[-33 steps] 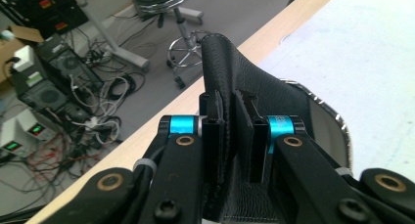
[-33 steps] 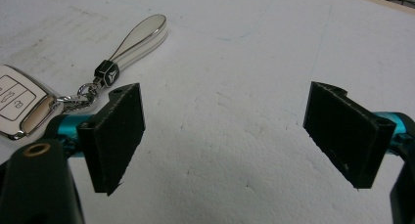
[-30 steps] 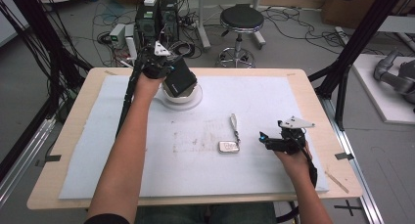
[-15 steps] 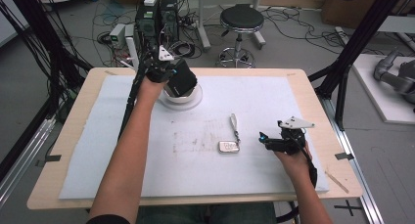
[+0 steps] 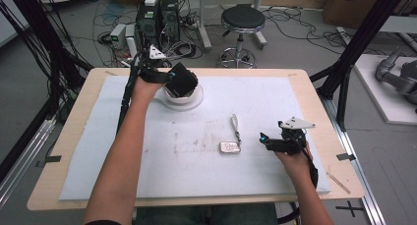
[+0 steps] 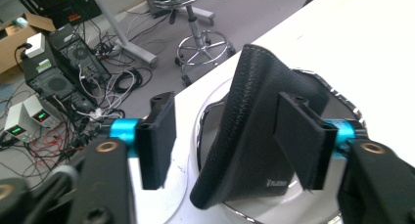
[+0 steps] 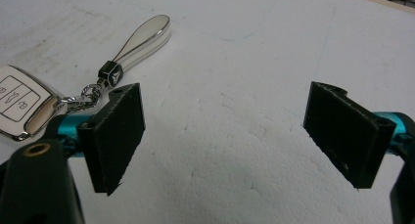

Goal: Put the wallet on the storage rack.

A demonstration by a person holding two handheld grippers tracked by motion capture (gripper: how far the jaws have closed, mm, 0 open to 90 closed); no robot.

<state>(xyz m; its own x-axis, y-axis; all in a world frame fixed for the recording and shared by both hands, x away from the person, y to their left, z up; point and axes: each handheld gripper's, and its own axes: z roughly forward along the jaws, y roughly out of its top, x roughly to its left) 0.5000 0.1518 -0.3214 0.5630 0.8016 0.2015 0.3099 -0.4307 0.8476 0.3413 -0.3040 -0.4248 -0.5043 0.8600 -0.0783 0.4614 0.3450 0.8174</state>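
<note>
Left gripper [image 5: 169,77] is at the far left of the worktop [image 5: 295,82], over the shiny round dish [image 5: 194,99], with the black leather pouch [image 5: 180,81] between its jaws. In the left gripper view the jaws are spread: the pouch [image 6: 254,131] leans against the right one, there's a clear gap to the left one, so it isn't pinched. The pouch stands on edge, tilted, its lower end resting inside the dish [image 6: 210,121]. Whether the jaws are about to take it or are letting it go, I can't tell from this alone; my read is the pouch is set into the dish and the hold is off. Right gripper [image 5: 269,140] sits low at the right side of the white mat [image 5: 98,161], jaws spread wide and empty, nothing but mat between them in the right gripper view. The car key fob [image 5: 230,147] lies flat on the mat just beside that gripper, chain and silver tag [image 5: 235,122] trailing away toward the far edge; in the right gripper view the fob [image 7: 22,106] sits just outside the left jaw, not between the jaws, and the tag [image 7: 142,35] lies further out. Progress estimate: pouch side looks roughly done if the dish is its target, though it's leaning and might tip over. Key fob untouched, probably the next item: the right gripper needs to shift over to straddle it before closing.
</note>
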